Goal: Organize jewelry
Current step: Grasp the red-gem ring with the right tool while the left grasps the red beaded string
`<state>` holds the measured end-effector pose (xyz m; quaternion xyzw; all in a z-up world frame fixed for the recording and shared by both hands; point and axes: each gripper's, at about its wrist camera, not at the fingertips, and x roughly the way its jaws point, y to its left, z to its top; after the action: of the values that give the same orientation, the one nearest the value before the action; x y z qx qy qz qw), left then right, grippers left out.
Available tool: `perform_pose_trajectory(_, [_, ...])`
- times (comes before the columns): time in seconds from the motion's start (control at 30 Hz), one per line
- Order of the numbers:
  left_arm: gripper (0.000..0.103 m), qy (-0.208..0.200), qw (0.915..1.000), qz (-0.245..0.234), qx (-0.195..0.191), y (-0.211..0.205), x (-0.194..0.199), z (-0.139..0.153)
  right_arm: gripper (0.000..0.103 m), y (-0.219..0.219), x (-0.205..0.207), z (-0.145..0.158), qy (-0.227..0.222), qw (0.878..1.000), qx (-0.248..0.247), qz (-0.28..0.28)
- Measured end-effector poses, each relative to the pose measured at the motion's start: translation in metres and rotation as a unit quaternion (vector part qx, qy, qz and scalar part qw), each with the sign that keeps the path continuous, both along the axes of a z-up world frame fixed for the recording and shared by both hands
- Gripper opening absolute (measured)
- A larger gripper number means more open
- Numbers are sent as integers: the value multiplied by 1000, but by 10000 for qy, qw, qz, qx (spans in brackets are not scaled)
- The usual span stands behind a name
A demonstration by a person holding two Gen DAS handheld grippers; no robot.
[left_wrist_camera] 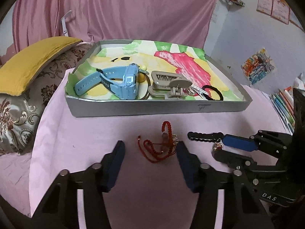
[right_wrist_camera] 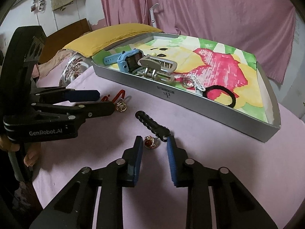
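Pick-up step: left tongs (left_wrist_camera: 150, 150) stand apart around the red bead bracelet (left_wrist_camera: 162, 145) on the pink sheet; right tongs (right_wrist_camera: 154, 143) apart astride the gold ring (right_wrist_camera: 150, 142). Next: pinch, lift into the tray (left_wrist_camera: 162, 107).

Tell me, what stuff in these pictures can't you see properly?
- Left wrist view: the small ring is mostly hidden behind the right hand-held gripper.
- Right wrist view: the red bead string is largely blocked by the left hand-held gripper.
- Left wrist view: the round key ring is partly covered by the blue watch and the beige hair claw.
- Both views: the printing on the tray's front wall is too small to read.
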<state>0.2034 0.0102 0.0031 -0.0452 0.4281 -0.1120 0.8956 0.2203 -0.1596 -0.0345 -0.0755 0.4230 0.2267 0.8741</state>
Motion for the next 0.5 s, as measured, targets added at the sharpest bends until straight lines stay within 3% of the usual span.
perform_pose_trajectory(0.3, [15,74,9998,-185,-91,-1,0,1,10,4,2,0,12,9999,-6,135])
perform_pose_trajectory(0.5, [8,81,9993,-203,-301,2,-8,2,10,3,-3,0,-31,9998,9,201])
